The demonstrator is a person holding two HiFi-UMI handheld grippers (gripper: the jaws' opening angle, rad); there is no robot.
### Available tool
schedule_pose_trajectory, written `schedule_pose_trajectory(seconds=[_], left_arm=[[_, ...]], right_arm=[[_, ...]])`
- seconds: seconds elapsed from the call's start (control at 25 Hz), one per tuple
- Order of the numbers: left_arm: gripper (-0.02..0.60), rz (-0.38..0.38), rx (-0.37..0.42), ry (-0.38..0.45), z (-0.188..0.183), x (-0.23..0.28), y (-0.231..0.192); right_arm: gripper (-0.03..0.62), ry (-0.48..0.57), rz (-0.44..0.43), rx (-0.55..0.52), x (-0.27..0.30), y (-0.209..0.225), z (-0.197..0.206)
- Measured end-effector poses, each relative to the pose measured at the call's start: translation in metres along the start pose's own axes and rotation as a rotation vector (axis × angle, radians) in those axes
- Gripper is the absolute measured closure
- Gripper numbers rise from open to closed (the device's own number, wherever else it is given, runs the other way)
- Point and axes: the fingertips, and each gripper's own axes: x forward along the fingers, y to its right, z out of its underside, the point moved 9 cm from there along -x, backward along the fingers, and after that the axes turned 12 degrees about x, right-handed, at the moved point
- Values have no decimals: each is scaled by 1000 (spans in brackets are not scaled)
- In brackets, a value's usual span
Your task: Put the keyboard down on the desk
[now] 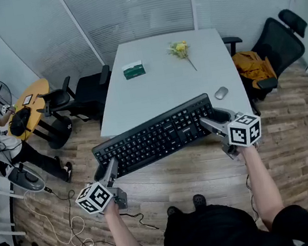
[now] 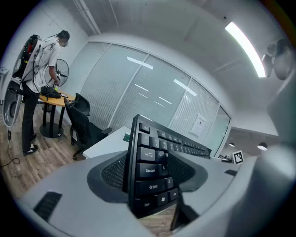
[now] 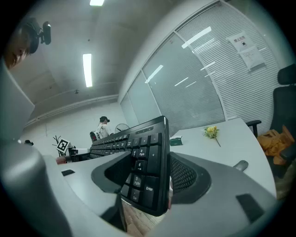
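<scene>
Over the near edge of the pale, smooth surface [image 1: 160,92], the left tongs [image 1: 110,169] clamp the left end of the long black plastic keyboard [image 1: 156,136], held slanted, that end out above the wooden floor [image 1: 197,170]; the right tongs [image 1: 211,123] clamp its number-pad end, both forearms [image 1: 261,177] reaching forward

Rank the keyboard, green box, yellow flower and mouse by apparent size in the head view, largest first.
1. keyboard, largest by far.
2. green box and yellow flower: too alike to separate; the flower with its stem is longer but thinner.
3. mouse, smallest.
</scene>
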Motion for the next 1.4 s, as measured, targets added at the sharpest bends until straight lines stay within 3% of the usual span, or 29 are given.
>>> schedule_pose_trajectory(seconds=[0.84, 1.4], left_arm=[[336, -32, 1, -5, 10, -4, 23], [336, -37, -51, -56, 22, 18, -10]], right_arm=[[347, -7, -41, 23, -11, 19, 3], [347, -76, -17, 42, 29, 30, 5]])
